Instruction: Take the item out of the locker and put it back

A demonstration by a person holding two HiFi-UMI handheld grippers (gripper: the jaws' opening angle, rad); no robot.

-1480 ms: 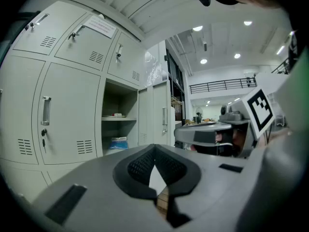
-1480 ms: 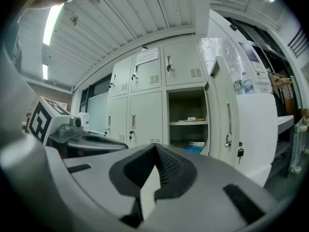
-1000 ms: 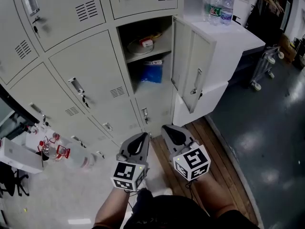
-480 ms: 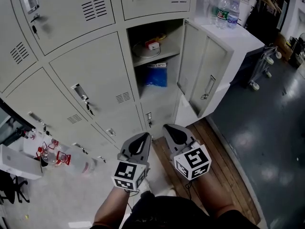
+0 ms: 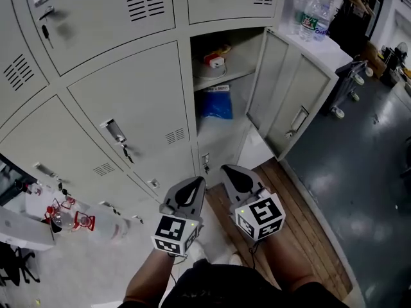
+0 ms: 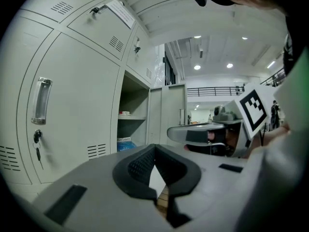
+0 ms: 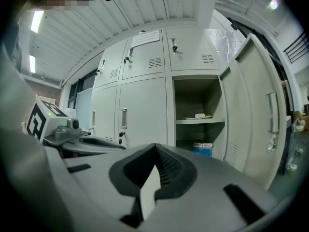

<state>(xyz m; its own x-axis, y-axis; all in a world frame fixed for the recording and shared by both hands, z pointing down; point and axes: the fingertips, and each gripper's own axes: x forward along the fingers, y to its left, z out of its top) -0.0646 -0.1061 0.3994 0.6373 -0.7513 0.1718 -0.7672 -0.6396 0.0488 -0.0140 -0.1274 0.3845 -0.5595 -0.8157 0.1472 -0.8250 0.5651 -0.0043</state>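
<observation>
The open locker point(image 5: 225, 88) stands ahead, its door point(image 5: 292, 98) swung out to the right. On its shelf a small red and white item point(image 5: 216, 61) rests on a pale round plate. Below the shelf lies a blue bag point(image 5: 215, 104). My left gripper point(image 5: 192, 183) and right gripper point(image 5: 229, 171) are held side by side in front of the locker and well short of it, both shut with nothing between the jaws. The right gripper view shows the shelf item point(image 7: 199, 116) and the blue bag point(image 7: 202, 149); the left gripper view shows the bag point(image 6: 124, 143) too.
Closed lockers with handles point(image 5: 115, 133) fill the wall to the left. Water bottles point(image 5: 314, 15) stand on a white cabinet beyond the door. A wheeled cart point(image 5: 350, 82) is at the far right. Red-capped clutter point(image 5: 67, 213) lies on the floor at left. Wooden flooring point(image 5: 289, 210) runs under me.
The open locker has slid rightward and up in the head view as I moved along the lockers. Both grippers stay shut and side by side.
</observation>
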